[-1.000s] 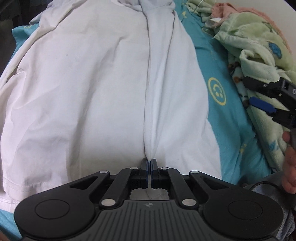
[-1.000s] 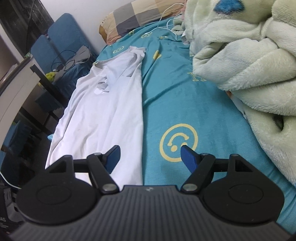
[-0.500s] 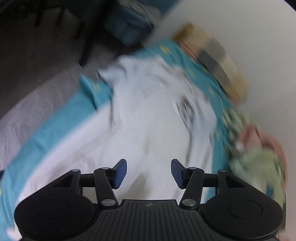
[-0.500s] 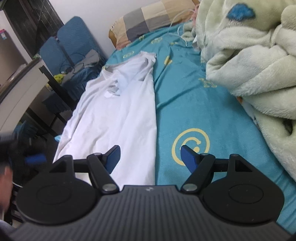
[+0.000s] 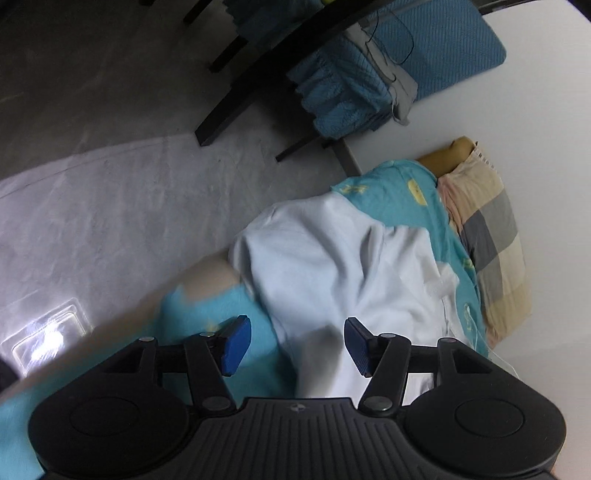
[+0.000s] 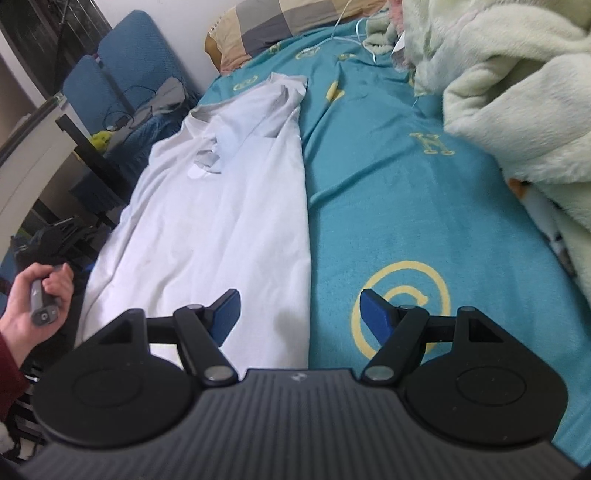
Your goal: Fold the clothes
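Observation:
A white T-shirt lies spread lengthwise on the teal bedsheet, its right side folded inward to a straight edge. My right gripper is open and empty, hovering over the shirt's near right corner. My left gripper is open and empty, held off the left side of the bed, looking at the shirt's sleeve end. The hand holding the left gripper shows at the left edge of the right wrist view.
A pale green fleece blanket is heaped on the bed's right side. A checked pillow lies at the head, also in the left wrist view. Blue chairs and a dark table stand left of the bed, over grey floor.
My left gripper let go of the shirt's hem, opened, and swung away to the left side of the bed. My right gripper stayed open and shifted slightly.

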Available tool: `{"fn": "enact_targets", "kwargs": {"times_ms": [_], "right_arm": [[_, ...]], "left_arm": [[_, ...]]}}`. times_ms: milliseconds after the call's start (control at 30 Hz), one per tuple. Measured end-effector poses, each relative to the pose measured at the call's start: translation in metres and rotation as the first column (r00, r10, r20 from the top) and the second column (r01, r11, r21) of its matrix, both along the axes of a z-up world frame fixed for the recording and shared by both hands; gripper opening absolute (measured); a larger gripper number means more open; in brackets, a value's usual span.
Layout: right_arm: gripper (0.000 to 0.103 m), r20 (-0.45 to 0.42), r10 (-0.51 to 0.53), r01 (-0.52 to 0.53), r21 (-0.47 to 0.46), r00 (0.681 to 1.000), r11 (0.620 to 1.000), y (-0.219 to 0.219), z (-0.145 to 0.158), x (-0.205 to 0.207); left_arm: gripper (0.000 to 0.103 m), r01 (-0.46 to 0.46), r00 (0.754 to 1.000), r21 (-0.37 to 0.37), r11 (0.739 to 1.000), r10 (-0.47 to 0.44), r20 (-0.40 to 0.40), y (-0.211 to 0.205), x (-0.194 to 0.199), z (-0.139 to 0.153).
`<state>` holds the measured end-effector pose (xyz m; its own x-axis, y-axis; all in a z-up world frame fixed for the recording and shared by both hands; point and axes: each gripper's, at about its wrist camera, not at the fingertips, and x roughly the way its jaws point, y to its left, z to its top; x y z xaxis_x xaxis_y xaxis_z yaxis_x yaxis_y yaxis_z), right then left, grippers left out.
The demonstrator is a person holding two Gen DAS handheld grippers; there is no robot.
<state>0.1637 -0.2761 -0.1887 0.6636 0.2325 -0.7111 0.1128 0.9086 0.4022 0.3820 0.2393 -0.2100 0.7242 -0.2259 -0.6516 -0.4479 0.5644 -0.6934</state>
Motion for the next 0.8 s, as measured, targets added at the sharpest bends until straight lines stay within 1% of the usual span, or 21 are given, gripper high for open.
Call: {"fn": "enact_targets", "kwargs": {"times_ms": [200, 233, 267, 300, 333, 367, 400, 433, 467, 500, 533, 567, 600, 633, 667, 700, 733, 767, 800], "right_arm": [[0.073, -0.022, 0.018, -0.019, -0.02, 1.0, 1.0, 0.007, -0.013, 0.015], [0.073, -0.026, 0.018, -0.019, -0.02, 0.999, 1.0, 0.007, -0.014, 0.017], [0.073, -0.03, 0.019, -0.019, -0.019, 0.999, 1.0, 0.008, -0.016, 0.018], [0.073, -0.032, 0.017, -0.018, -0.011, 0.999, 1.0, 0.008, -0.017, 0.019], [0.073, -0.031, 0.018, -0.018, -0.007, 0.999, 1.0, 0.009, -0.017, 0.02], [0.073, -0.027, 0.02, -0.02, -0.007, 0.999, 1.0, 0.01, -0.016, 0.021], [0.073, -0.023, 0.023, -0.023, -0.008, 0.999, 1.0, 0.011, -0.016, 0.022], [0.073, -0.021, 0.026, -0.026, -0.008, 0.999, 1.0, 0.013, -0.015, 0.023], [0.073, -0.018, 0.029, -0.029, -0.009, 0.999, 1.0, 0.014, -0.014, 0.023], [0.073, -0.017, 0.031, -0.031, -0.007, 0.999, 0.999, 0.016, -0.013, 0.024], [0.073, -0.012, 0.034, -0.034, -0.005, 0.999, 0.999, 0.017, -0.012, 0.023], [0.073, -0.004, 0.037, -0.037, -0.004, 0.999, 0.999, 0.018, -0.01, 0.021], [0.073, 0.004, 0.04, -0.04, -0.005, 0.999, 0.999, 0.019, -0.008, 0.02], [0.073, 0.011, 0.043, -0.043, -0.004, 0.999, 0.999, 0.02, -0.006, 0.018], [0.073, 0.018, 0.044, -0.044, 0.0, 0.999, 0.999, 0.019, -0.004, 0.017], [0.073, 0.023, 0.041, -0.042, 0.009, 0.999, 0.999, 0.019, -0.002, 0.015], [0.073, 0.028, 0.039, -0.039, 0.018, 0.999, 0.999, 0.018, 0.0, 0.013], [0.073, 0.033, 0.033, -0.034, 0.03, 0.999, 0.999, 0.016, 0.002, 0.011], [0.073, 0.039, 0.027, -0.028, 0.041, 0.999, 0.999, 0.014, 0.003, 0.01]], "left_arm": [[0.058, -0.05, 0.999, -0.004, 0.999, 0.05, 0.019, 0.012, 0.04, -0.026], [0.056, -0.042, 0.999, 0.009, 0.999, 0.042, 0.027, 0.013, 0.045, -0.029], [0.046, -0.03, 0.999, 0.024, 0.999, 0.029, 0.034, 0.014, 0.05, -0.03], [0.04, -0.018, 0.999, 0.038, 0.999, 0.017, 0.041, 0.014, 0.054, -0.032], [0.021, -0.012, 0.999, 0.064, 0.998, 0.009, 0.041, 0.013, 0.056, -0.031], [0.009, 0.002, 0.999, 0.094, 0.996, -0.006, 0.044, 0.012, 0.057, -0.029], [0.008, 0.018, 0.999, 0.124, 0.992, -0.024, 0.048, 0.01, 0.058, -0.026], [0.006, 0.033, 0.998, 0.177, 0.984, -0.043, 0.054, 0.005, 0.059, -0.019], [0.006, 0.047, 0.996, 0.246, 0.968, -0.065, 0.066, -0.001, 0.06, -0.01], [0.006, 0.064, 0.993, 0.314, 0.947, -0.092, 0.077, -0.009, 0.06, 0.001], [0.006, 0.082, 0.989, 0.394, 0.916, -0.125, 0.084, -0.021, 0.062, 0.014], [0.005, 0.1, 0.983, 0.475, 0.874, -0.16, 0.087, -0.035, 0.064, 0.028], [0.005, 0.115, 0.977, 0.552, 0.826, -0.195, 0.087, -0.048, 0.065, 0.042], [0.005, 0.128, 0.97, 0.625, 0.77, -0.229, 0.084, -0.061, 0.067, 0.055], [0.005, 0.144, 0.958, 0.692, 0.708, -0.274, 0.081, -0.078, 0.067, 0.068], [0.005, 0.158, 0.944, 0.752, 0.64, -0.321, 0.075, -0.096, 0.067, 0.081], [0.005, 0.173, 0.925, 0.804, 0.569, -0.374, 0.066, -0.116, 0.066, 0.093], [0.005, 0.188, 0.905, 0.842, 0.506, -0.423, 0.053, -0.136, 0.064, 0.103], [0.005, 0.202, 0.883, 0.87, 0.449, -0.467, 0.037, -0.156, 0.061, 0.111]]}}
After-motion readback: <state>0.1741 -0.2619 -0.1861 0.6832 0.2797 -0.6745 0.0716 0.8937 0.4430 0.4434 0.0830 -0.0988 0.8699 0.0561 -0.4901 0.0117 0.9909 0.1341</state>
